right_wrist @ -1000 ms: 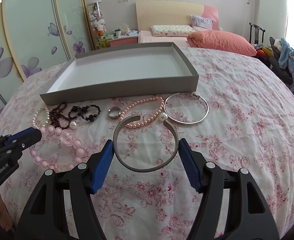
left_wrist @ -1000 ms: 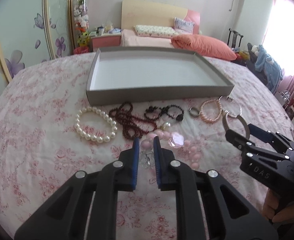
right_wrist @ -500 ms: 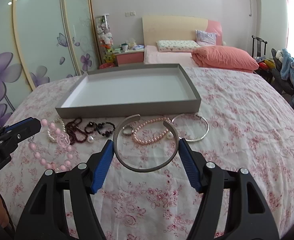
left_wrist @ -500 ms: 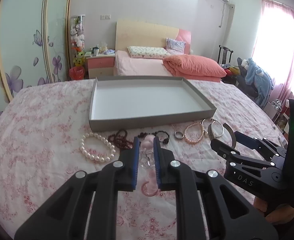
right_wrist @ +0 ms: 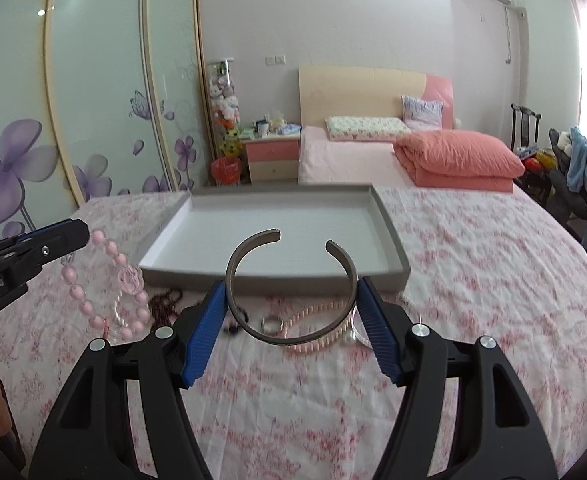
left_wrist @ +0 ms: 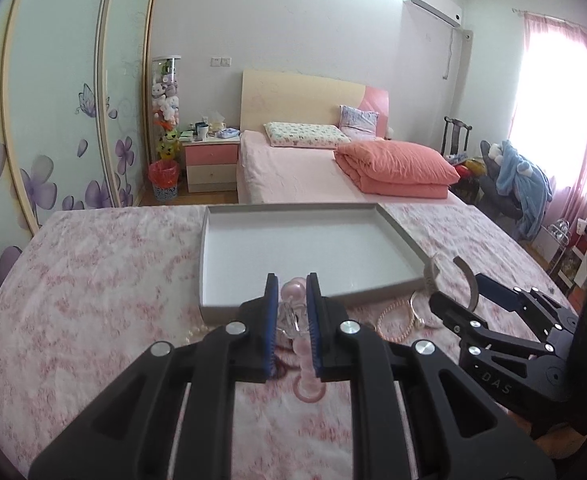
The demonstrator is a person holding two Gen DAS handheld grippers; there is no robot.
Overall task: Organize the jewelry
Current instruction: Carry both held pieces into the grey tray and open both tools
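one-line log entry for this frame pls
left tongs: shut on pink bead bracelet, lifted | right tongs: shut on metal cuff bangle, lifted | gray tray: nothing inside | other jewelry on bedspread

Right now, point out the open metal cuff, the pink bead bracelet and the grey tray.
open metal cuff [right_wrist: 253,330], right wrist view, lower band.
pink bead bracelet [right_wrist: 93,322], right wrist view, hanging beads.
grey tray [right_wrist: 293,280], right wrist view, near wall.

Black grippers [left_wrist: 291,320] (2), blue ribbed pads [right_wrist: 205,332], silver screws.
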